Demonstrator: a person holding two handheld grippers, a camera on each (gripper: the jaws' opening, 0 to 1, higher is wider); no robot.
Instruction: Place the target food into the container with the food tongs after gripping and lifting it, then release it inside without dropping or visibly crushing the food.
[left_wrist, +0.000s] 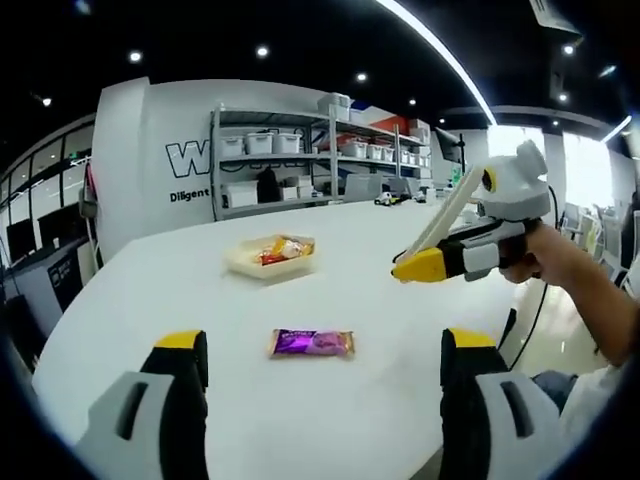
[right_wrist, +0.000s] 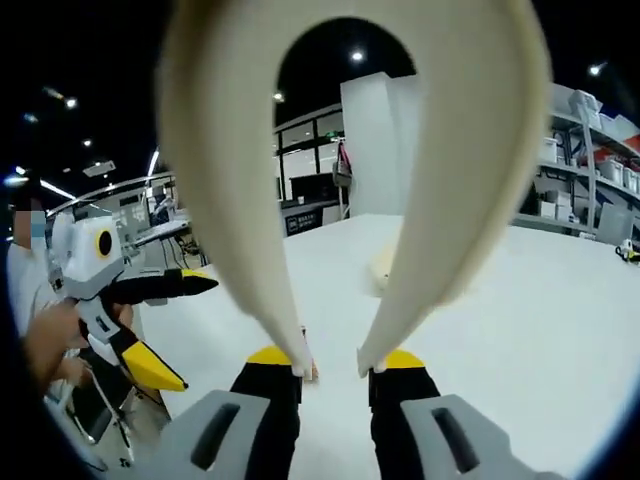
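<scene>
A purple-wrapped snack (left_wrist: 311, 343) lies flat on the white table (left_wrist: 150, 290), ahead of and between the jaws of my left gripper (left_wrist: 324, 340), which stands open and holds nothing. Farther back sits a shallow cream container (left_wrist: 272, 256) with some red and yellow wrapped food in it. My right gripper (left_wrist: 425, 264) hovers above the table's right side, shut on cream food tongs (left_wrist: 447, 212) that slant up and away. In the right gripper view the tongs (right_wrist: 250, 200) rise as a wide arch from my right gripper (right_wrist: 335, 365), and the left gripper (right_wrist: 185, 330) is at the left, open.
Metal shelving (left_wrist: 320, 150) with storage bins stands behind the table against a white wall. A person's hand and forearm (left_wrist: 590, 290) come in from the right, by the table's right edge. Bare tabletop (right_wrist: 520, 320) spreads around the snack and container.
</scene>
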